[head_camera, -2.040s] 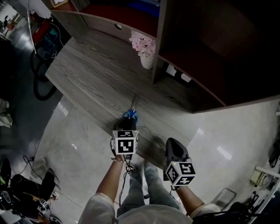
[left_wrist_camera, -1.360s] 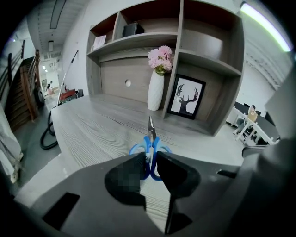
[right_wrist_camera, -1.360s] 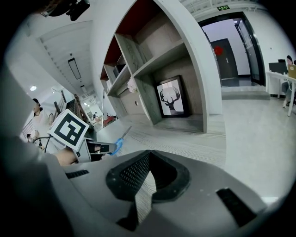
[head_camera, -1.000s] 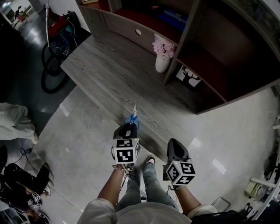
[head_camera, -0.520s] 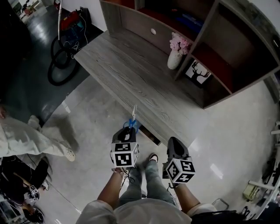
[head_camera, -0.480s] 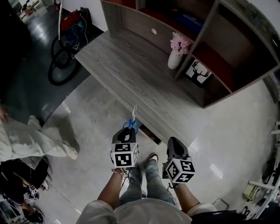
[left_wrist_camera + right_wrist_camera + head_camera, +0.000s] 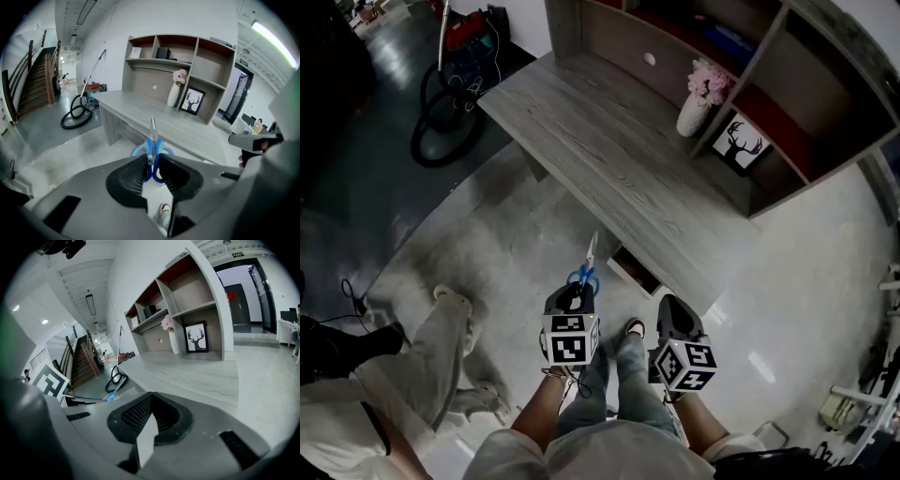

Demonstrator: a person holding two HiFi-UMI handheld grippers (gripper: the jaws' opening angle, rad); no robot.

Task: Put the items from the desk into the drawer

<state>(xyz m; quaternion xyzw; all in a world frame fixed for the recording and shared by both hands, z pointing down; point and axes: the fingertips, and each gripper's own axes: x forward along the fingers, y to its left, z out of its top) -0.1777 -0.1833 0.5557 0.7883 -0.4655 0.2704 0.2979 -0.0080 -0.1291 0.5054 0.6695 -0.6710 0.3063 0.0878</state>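
A bystander's legs (image 7: 441, 347) in light trousers stand on the pale floor (image 7: 516, 234) at far left, with a coiled black hose (image 7: 441, 131) lying beyond them. At centre, the left tool (image 7: 578, 291) is clamped on the blue handles of a pair of scissors (image 7: 587, 265). Its ribbed pads (image 7: 131, 176) press the loops from both sides, and the blades point toward the grey wood-grain table (image 7: 600, 150). The scissors hang in the air over the floor, just short of the table's near edge. There a drawer (image 7: 633, 270) appears to stand partly open. Beside them the right tool (image 7: 673, 314) is closed, its jaws together on nothing. On the table's far right side, a white vase (image 7: 692, 114) of pink flowers stands beside a framed deer picture (image 7: 741, 142), which is set in the shelf unit (image 7: 825, 84).
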